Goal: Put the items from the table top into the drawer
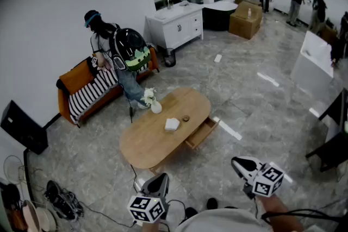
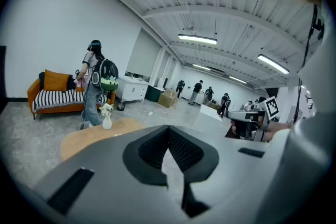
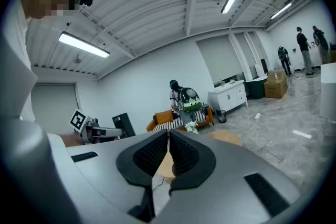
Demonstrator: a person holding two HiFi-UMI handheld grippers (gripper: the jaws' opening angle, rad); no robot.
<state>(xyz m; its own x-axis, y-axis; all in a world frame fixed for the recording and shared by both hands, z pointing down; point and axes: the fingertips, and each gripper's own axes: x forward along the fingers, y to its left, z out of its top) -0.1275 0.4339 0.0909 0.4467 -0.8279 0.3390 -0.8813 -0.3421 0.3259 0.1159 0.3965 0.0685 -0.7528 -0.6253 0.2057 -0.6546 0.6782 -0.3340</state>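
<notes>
A person [image 1: 103,41] in a blue cap, wearing a black-and-green backpack [image 1: 130,50], stands at an orange sofa [image 1: 73,81] with striped cushions. Farther back are a white cabinet [image 1: 176,27], a black bin [image 1: 170,57] and a cardboard box [image 1: 246,20]. Shoes [image 1: 62,201] lie on the grey floor [image 1: 255,100]. Several people [image 1: 297,0] stand in the far corner.

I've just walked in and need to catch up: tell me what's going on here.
A person stands back from the oval wooden table, holding the left tool and the right tool. Both are shut and empty. A white vase with flowers, a white block and a small brown thing sit on the tabletop. The drawer in the table's side is pulled open. Another person with a backpack stands by the striped sofa beyond.
</notes>
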